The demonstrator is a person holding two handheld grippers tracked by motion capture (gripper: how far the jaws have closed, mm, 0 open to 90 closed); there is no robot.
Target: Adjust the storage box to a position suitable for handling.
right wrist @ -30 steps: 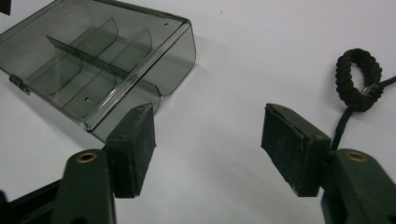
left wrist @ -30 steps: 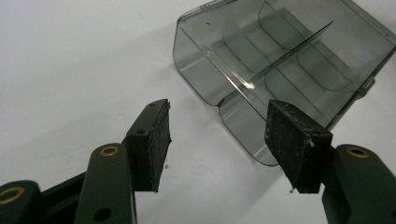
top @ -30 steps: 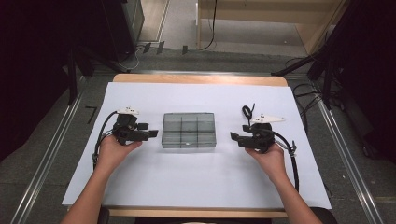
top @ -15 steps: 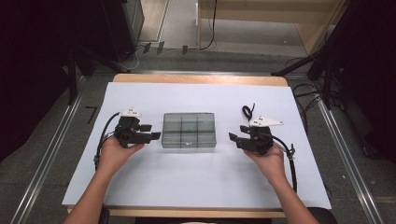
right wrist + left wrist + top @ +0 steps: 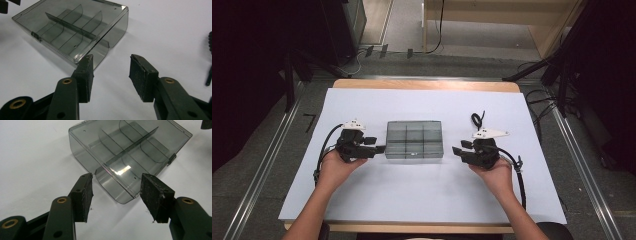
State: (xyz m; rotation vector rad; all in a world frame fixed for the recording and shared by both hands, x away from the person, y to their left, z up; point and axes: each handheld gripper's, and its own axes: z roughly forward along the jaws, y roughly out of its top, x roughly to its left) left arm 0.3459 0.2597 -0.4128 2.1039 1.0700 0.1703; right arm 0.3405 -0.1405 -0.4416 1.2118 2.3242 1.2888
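A smoky clear compartment box (image 5: 414, 139) with its lid down lies in the middle of the white sheet. My left gripper (image 5: 381, 148) rests at the box's left end, held in a hand. In the left gripper view its jaws (image 5: 116, 187) stand open around the near corner of the box (image 5: 130, 147), with the pads (image 5: 87, 195) off the plastic; they have just been closing. My right gripper (image 5: 458, 149) sits a short gap off the box's right end. Its jaws (image 5: 111, 67) are open over bare paper, beside the box (image 5: 72, 27) corner, and have just been closing too.
White paper (image 5: 427, 195) covers the wooden table (image 5: 427, 85). A small black cord (image 5: 477, 120) lies behind my right gripper, and shows as a black cord (image 5: 209, 57) at the right gripper view's edge. Metal rails (image 5: 257, 180) run along the floor on both sides.
Both hands stay almost where they were on either side of the box. The right gripper's jaws look narrower than before.
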